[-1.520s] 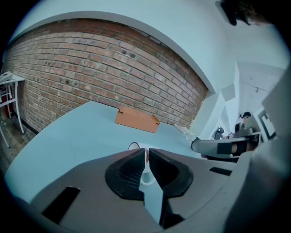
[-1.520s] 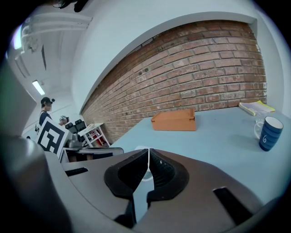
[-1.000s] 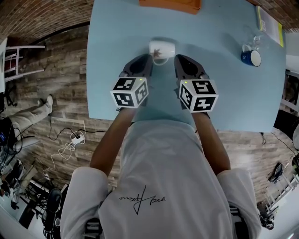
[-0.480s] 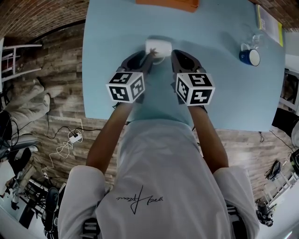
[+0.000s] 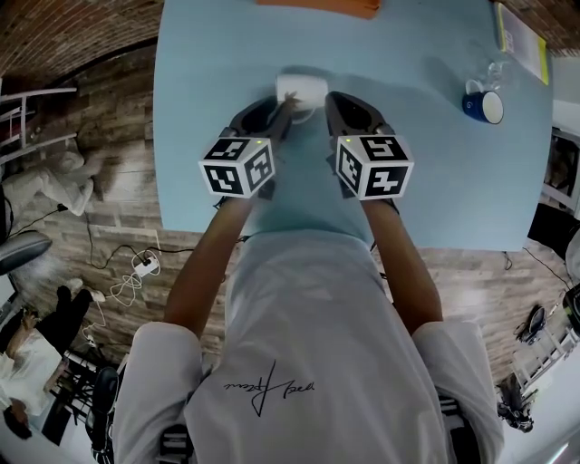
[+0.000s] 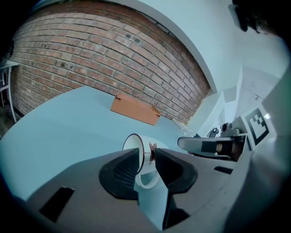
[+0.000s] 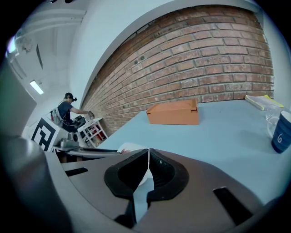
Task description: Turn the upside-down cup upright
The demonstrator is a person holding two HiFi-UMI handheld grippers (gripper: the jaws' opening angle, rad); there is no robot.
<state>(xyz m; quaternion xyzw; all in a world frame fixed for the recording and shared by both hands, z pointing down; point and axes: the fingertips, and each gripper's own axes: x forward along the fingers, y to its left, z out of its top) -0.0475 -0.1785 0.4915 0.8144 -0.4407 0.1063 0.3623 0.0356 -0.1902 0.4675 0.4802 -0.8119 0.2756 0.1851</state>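
A white cup (image 5: 301, 87) with a red leaf print sits on the light blue table (image 5: 426, 172), just ahead of both grippers. In the left gripper view the cup (image 6: 136, 150) looks tipped on its side, one round end facing left. Its handle loop (image 6: 148, 178) hangs between the jaws. My left gripper (image 5: 284, 107) (image 6: 146, 155) is shut on the cup at the handle. My right gripper (image 5: 336, 102) (image 7: 148, 157) is shut with nothing in it, just right of the cup. The cup's opening is hidden from me.
An orange box (image 5: 317, 7) (image 7: 173, 112) lies at the far table edge behind the cup. A blue mug (image 5: 482, 106) (image 7: 282, 132), a clear glass (image 5: 497, 72) and a yellow-edged booklet (image 5: 521, 41) are at the far right. A brick wall stands beyond the table.
My left gripper has moved forward from short of the cup to its handle and closed there. The right gripper has stayed shut beside it.
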